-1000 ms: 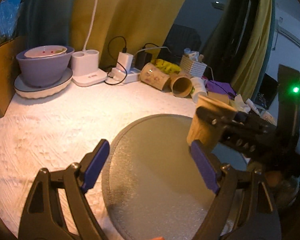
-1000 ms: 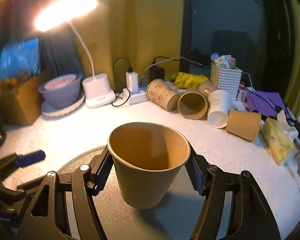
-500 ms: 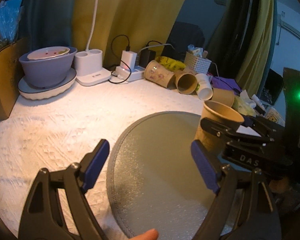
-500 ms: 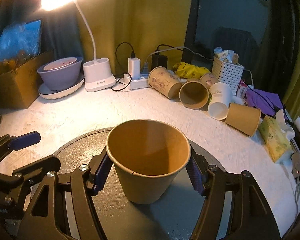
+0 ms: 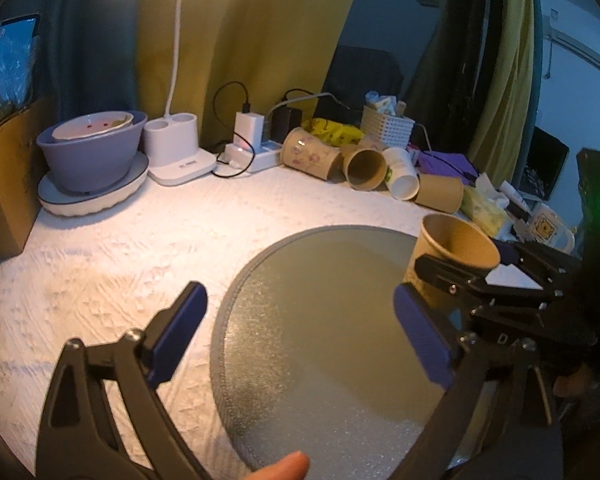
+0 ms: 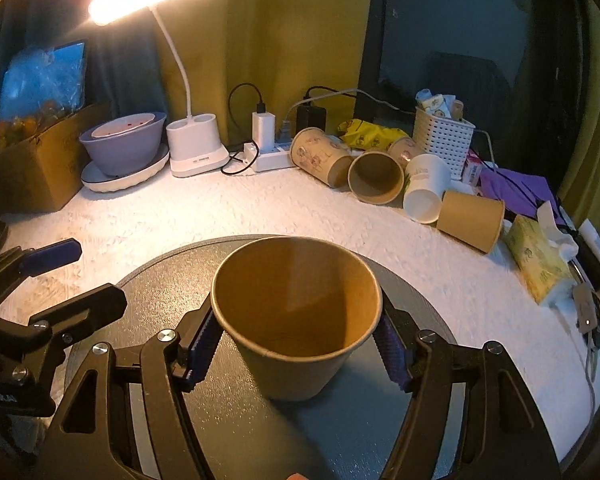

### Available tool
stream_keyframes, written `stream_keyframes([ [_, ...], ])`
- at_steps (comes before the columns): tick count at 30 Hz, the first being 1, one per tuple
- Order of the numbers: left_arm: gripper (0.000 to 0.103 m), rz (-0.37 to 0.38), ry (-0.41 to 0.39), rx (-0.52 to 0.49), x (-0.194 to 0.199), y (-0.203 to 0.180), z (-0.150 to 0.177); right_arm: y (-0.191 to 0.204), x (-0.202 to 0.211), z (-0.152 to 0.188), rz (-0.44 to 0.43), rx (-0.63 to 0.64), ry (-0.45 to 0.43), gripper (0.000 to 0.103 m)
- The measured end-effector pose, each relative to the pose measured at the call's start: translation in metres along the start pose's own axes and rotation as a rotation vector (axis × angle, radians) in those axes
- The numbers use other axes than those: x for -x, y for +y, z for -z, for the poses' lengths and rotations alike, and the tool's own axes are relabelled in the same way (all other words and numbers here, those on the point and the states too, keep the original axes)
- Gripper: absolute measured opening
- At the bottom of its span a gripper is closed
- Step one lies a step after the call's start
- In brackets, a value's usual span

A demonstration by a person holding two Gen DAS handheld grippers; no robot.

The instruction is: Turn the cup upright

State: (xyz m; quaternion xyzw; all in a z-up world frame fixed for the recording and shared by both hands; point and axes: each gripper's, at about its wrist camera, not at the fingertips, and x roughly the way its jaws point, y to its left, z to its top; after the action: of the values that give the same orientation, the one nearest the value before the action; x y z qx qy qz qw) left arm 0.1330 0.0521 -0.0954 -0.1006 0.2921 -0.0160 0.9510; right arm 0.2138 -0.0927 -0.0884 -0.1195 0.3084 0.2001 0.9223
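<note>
A brown paper cup (image 6: 296, 312) stands mouth up over the round grey mat (image 6: 172, 268). My right gripper (image 6: 296, 344) is shut on the cup, its blue pads pressing both sides below the rim. In the left wrist view the same cup (image 5: 448, 256) shows at the mat's (image 5: 320, 320) right edge, held by the right gripper (image 5: 480, 284). My left gripper (image 5: 300, 336) is open and empty above the mat's near left part; it also shows at the left edge of the right wrist view (image 6: 52, 280).
Several paper cups (image 6: 376, 176) lie on their sides at the back right, by a white basket (image 6: 444, 140) and a tissue pack (image 6: 540, 260). A lamp base (image 6: 196, 148), a power strip (image 6: 268, 156), a purple bowl on a plate (image 6: 124, 148) and a cardboard box (image 6: 32, 164) line the back left.
The cup went from slightly tilted to upright and lower toward the mat in the right gripper. The left gripper drew back a little to the left, still open.
</note>
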Motion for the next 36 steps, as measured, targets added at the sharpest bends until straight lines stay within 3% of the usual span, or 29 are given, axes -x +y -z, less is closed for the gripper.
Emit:
stream_keyframes([
  [17,0.096,0.000,-0.049,-0.067,0.012,-0.012,0.001,-0.015,0.029,0.009,-0.014,-0.084,-0.022,0.086],
  [24,0.096,-0.004,-0.114,-0.094,0.027,-0.020,0.000,-0.021,0.069,0.011,-0.011,-0.124,-0.069,0.086],
  [30,0.096,0.048,-0.211,-0.158,0.050,-0.035,0.002,-0.029,0.107,0.017,0.015,-0.141,-0.107,0.086],
  [36,0.096,0.091,-0.241,-0.218,0.064,-0.052,0.003,-0.036,0.144,0.020,0.053,-0.145,-0.158,0.086],
])
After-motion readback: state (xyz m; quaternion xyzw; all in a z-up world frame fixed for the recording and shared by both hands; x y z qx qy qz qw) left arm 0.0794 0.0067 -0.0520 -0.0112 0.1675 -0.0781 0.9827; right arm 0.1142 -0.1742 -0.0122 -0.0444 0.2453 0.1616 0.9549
